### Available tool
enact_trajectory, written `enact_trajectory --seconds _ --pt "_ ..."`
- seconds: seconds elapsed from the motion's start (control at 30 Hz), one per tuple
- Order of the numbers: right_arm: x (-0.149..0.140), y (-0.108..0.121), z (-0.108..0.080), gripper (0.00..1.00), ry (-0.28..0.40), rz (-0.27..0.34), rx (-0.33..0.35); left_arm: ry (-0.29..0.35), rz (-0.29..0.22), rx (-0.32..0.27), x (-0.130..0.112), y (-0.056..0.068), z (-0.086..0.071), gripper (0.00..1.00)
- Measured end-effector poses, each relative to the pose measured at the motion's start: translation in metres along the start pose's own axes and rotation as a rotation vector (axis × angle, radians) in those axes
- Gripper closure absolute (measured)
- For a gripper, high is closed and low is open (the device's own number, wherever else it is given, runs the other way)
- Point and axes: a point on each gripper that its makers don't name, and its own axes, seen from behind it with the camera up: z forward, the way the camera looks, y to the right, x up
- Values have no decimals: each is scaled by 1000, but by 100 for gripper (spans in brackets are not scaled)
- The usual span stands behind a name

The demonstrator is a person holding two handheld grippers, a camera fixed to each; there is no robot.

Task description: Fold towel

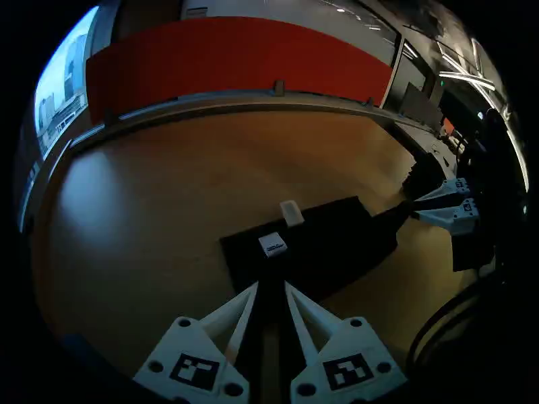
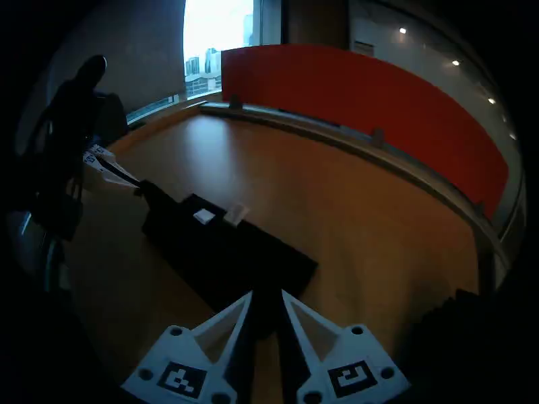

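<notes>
a bare orange-brown wooden table [image 1: 168,202] carries a dark towel [image 1: 323,242] lying toward its near side; a raised rail [image 1: 269,101] borders its far edge.

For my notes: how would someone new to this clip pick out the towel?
Below the long red partition lies a broad orange-brown wooden table. Spread out on its middle is the black cloth towel, the only dark cloth on the wood, bearing two small white tags.
</notes>
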Motion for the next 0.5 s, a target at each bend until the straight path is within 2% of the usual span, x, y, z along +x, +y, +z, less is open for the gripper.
enact_trajectory --seconds 0.5 --pt "-15 13 35 84 -43 11 -14 -18 7 18 -4 -10 37 88"
